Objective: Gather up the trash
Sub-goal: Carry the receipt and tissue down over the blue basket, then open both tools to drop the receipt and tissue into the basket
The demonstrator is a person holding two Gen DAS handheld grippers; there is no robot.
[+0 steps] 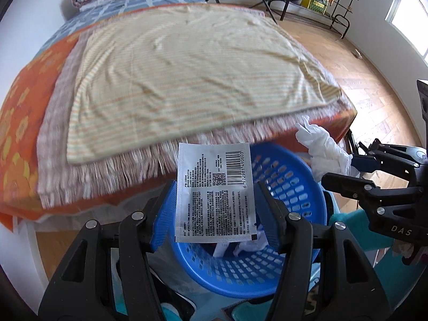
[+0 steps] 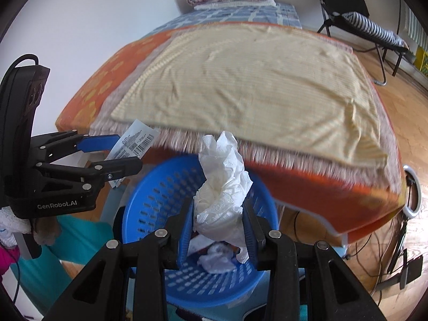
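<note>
You had both pieces of trash over the basket [image 1: 291, 187], which sat just off the bed's [image 1: 187, 67] near edge. Your left tongs [image 1: 214, 208] held the sachet [image 1: 215, 190] between their blue pads, narrowed onto its two side edges, printed face toward the camera; it hung above the basket's rim on the bed side. Your right tongs [image 2: 218, 227] were clamped on the tissue [image 2: 222, 187], a crumpled wad standing up out of the grip, directly above the basket's opening. More white scraps already lay in the basket's bottom.

The sachet was the risk. It was flat and light and held only by its edges, so on release it could have sailed or tipped sideways and landed between the basket and the bed, or caught in the blanket's fringe [image 1: 128, 165] just behind it. It also looked closer to the rim than to the middle, so opening there might have dropped it outside. The tissue could have clung to a pad and come away with your right tongs. With both tongs so near each other above the basket, a hurried release might have knocked one load with the other.
</note>
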